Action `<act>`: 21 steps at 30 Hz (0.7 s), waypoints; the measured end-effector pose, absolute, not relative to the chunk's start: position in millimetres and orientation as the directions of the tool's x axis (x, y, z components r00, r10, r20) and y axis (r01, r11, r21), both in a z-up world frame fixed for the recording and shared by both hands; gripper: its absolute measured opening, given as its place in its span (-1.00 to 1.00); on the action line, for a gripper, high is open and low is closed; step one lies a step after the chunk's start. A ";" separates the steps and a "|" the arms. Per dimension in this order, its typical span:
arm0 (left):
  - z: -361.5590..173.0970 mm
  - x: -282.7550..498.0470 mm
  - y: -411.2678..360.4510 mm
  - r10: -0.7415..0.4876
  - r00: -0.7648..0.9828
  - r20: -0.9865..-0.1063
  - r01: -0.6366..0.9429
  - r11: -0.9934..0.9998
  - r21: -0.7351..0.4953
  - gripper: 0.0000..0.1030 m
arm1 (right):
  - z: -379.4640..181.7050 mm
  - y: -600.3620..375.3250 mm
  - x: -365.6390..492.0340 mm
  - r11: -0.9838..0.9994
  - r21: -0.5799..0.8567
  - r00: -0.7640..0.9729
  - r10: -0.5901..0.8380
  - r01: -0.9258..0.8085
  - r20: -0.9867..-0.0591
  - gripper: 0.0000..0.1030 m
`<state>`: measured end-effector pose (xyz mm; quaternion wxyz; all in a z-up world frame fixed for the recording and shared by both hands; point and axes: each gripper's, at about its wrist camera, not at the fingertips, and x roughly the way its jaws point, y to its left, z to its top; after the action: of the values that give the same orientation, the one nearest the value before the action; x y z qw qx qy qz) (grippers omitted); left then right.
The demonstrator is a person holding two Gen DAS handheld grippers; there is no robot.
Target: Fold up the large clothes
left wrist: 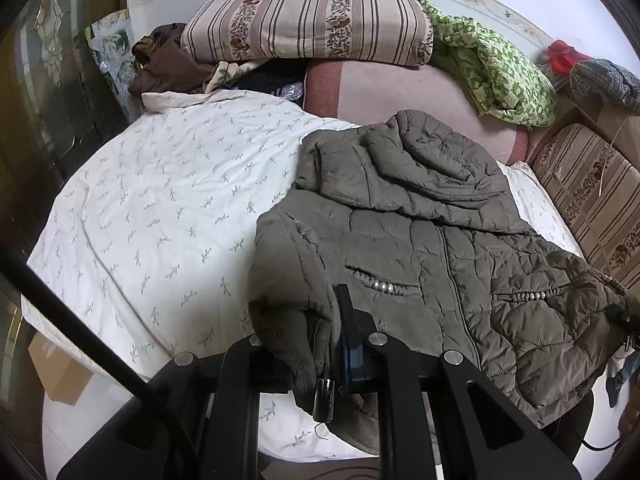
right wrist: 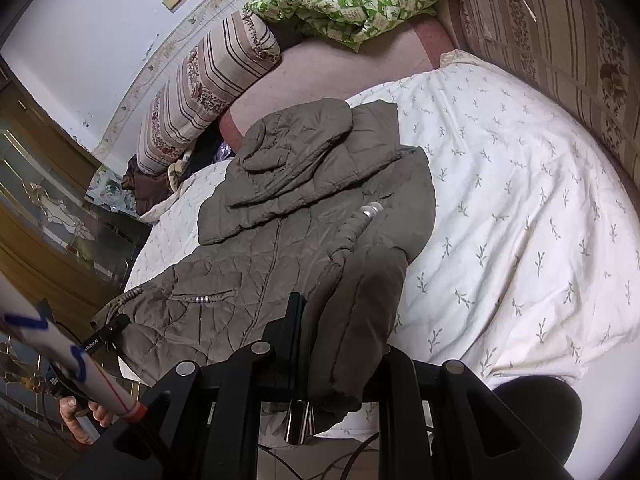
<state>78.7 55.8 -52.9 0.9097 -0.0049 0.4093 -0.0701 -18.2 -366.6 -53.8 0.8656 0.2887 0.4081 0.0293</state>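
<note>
Both wrist views angled down, close – share jacket (left wrist: 420,232) (right wrist: 280,240) on bed.

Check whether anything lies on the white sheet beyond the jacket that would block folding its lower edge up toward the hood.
Nothing visible does. Both hand-held grippers, left and right, already clamp the jacket at its near edge. The sheet around it is bare; the striped pillow and green blanket lie farther back.

A white leaf-print sheet (left wrist: 160,208) covered the bed. A striped floral bolster (left wrist: 308,24) lay at its far edge, a green patterned quilt (left wrist: 496,72) beside it. A cardboard box (left wrist: 56,372) sat on the floor.
</note>
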 end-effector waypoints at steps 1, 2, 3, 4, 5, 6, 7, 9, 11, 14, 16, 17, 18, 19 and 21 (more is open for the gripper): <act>-51.6 80.0 55.0 -0.130 0.657 -0.742 0.123 0.990 -0.065 -0.70 | -52.4 -366.7 -17.1 0.832 0.523 0.666 0.286 0.184 -0.689 -0.65; -51.0 79.9 55.3 -0.130 0.659 -0.740 0.124 0.990 -0.064 -0.70 | -50.7 -366.8 -15.6 0.833 0.523 0.668 0.286 0.181 -0.687 -0.65; -49.4 81.2 53.9 -0.125 0.664 -0.737 0.123 0.991 -0.058 -0.70 | -48.7 -367.2 -14.1 0.834 0.522 0.671 0.285 0.179 -0.685 -0.65; -47.9 82.4 52.2 -0.120 0.668 -0.734 0.121 0.991 -0.052 -0.70 | -47.1 -367.4 -12.4 0.835 0.522 0.673 0.284 0.177 -0.683 -0.65; -46.4 83.4 51.2 -0.118 0.671 -0.732 0.121 0.991 -0.049 -0.70 | -45.1 -367.7 -10.4 0.836 0.521 0.676 0.283 0.174 -0.680 -0.65; -45.2 84.4 50.2 -0.116 0.674 -0.729 0.121 0.992 -0.046 -0.70 | -43.2 -368.4 -8.5 0.837 0.520 0.679 0.283 0.170 -0.678 -0.65; -44.0 85.6 48.7 -0.113 0.677 -0.727 0.121 0.992 -0.042 -0.70 | -41.7 -368.4 -6.8 0.838 0.519 0.681 0.283 0.167 -0.675 -0.65; -42.6 87.8 46.7 -0.108 0.682 -0.723 0.118 0.992 -0.037 -0.70 | -37.7 -367.9 -3.0 0.841 0.517 0.686 0.282 0.159 -0.670 -0.65; -41.2 90.4 45.2 -0.106 0.685 -0.721 0.116 0.993 -0.035 -0.70 | -34.7 -367.6 1.1 0.845 0.513 0.690 0.280 0.153 -0.667 -0.65; -38.5 94.6 43.4 -0.101 0.692 -0.715 0.115 0.993 -0.029 -0.70 | -30.2 -366.7 7.2 0.851 0.506 0.696 0.276 0.144 -0.663 -0.65; -36.2 98.1 42.0 -0.093 0.700 -0.708 0.111 0.994 -0.021 -0.70 | -26.9 -366.2 11.1 0.855 0.499 0.699 0.271 0.140 -0.661 -0.65; -35.4 99.7 41.5 -0.092 0.702 -0.706 0.111 0.994 -0.019 -0.70 | -25.2 -366.1 13.6 0.858 0.495 0.702 0.268 0.138 -0.660 -0.65; -34.0 102.3 40.0 -0.088 0.705 -0.703 0.110 0.994 -0.015 -0.70 | -23.8 -365.9 15.3 0.859 0.493 0.704 0.266 0.137 -0.659 -0.65; -33.1 104.4 38.8 -0.086 0.708 -0.700 0.109 0.994 -0.012 -0.70 | -22.4 -365.8 17.4 0.860 0.491 0.705 0.264 0.136 -0.658 -0.65; -30.6 108.0 37.0 -0.082 0.714 -0.695 0.108 0.994 -0.006 -0.70 | -19.2 -365.1 21.5 0.864 0.486 0.709 0.260 0.132 -0.655 -0.65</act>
<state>108.0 37.0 -30.6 0.9257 0.0174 0.3744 -0.0513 21.5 -365.1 -19.2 0.8876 0.2584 0.3796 0.0362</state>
